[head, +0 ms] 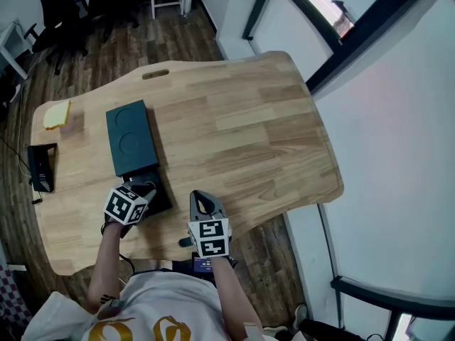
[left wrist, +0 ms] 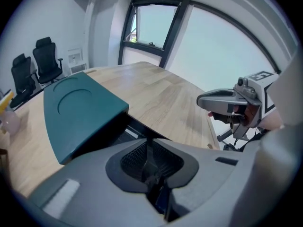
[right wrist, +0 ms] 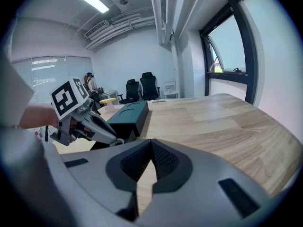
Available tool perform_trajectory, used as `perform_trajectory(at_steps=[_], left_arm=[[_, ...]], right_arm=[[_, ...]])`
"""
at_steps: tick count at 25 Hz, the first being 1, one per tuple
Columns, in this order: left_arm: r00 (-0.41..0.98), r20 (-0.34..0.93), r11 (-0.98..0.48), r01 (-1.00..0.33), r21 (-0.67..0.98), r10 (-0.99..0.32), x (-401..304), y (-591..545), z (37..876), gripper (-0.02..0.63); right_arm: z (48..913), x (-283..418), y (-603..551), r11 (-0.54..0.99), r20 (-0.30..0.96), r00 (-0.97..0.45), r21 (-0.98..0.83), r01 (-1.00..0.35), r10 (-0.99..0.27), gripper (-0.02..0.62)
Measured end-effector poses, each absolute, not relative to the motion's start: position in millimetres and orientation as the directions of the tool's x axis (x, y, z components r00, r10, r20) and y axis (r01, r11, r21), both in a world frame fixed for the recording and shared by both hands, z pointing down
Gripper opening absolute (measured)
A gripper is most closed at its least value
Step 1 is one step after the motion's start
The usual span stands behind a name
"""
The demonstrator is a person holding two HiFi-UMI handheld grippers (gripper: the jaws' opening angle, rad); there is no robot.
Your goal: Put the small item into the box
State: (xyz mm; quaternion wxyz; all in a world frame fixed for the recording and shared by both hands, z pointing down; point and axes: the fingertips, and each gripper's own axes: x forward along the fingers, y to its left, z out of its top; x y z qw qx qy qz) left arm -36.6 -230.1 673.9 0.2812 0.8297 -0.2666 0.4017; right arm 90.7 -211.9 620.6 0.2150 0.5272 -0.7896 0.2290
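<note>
**Head view, then each gripper: both pairs of fingers closed at the teal box's near end**

Head view. A dark teal rectangular box (head: 130, 137) lies on the pale wooden desk (head: 249, 133), its long side running away from the person. At the box's near end a black lower part (head: 158, 192) shows from under the teal top. The left gripper (head: 146, 188) has its tip over that black part. The right gripper (head: 201, 197) is to the right of the box's near end, apart from it, over bare desk. Left of the box lie a flat yellow item (head: 57, 114) by its far end and a small black device (head: 43, 168) by its near end, both well apart from it. Past the box's far end, off the desk, stand black office chairs (head: 64, 13).

Left gripper view. The left gripper's fingers (left wrist: 135, 157) are pressed together, tips meeting, with nothing visible between them. The dark opening under the box's teal top lies just beyond them. The right gripper hangs to the right of the box, near the desk's edge.

Right gripper view. The right gripper's fingers (right wrist: 163, 157) are also closed and hold nothing. Only desk wood shows through the slit behind the tips. The left gripper, in a hand (right wrist: 28, 117), points down at the box's black near end. The small item itself cannot be made out in any view.
</note>
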Motion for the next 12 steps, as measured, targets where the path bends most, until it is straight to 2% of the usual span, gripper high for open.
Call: perform_trajectory(at_steps=[3,5,7,12], left_arm=[[0.584,0.757,-0.697,-0.673,0.248,-0.294,-33.1,-232.1,651.0,0.038],[0.642,0.676,-0.671,-0.683,0.289,-0.363,-31.6,-234.1,629.5,0.005],[0.677,0.604,-0.634,-0.695,0.338,-0.42,-33.8,-233.5,611.3,0.003],[0.664,0.54,-0.604,-0.731,0.319,-0.518,-47.7,-224.6,580.9,0.003]], right_arm=[[608.8,85.3,-208.6,0.362,0.562,-0.366,-0.125,-0.924,-0.742,0.005],[601.4,81.1,-203.2,0.376,0.55,-0.377,-0.121,-0.919,-0.745,0.004],[595.2,77.3,-195.9,0.384,0.536,-0.384,-0.118,-0.916,-0.751,0.005],[577.2,70.3,-179.5,0.407,0.51,-0.397,-0.099,-0.908,-0.763,0.005]])
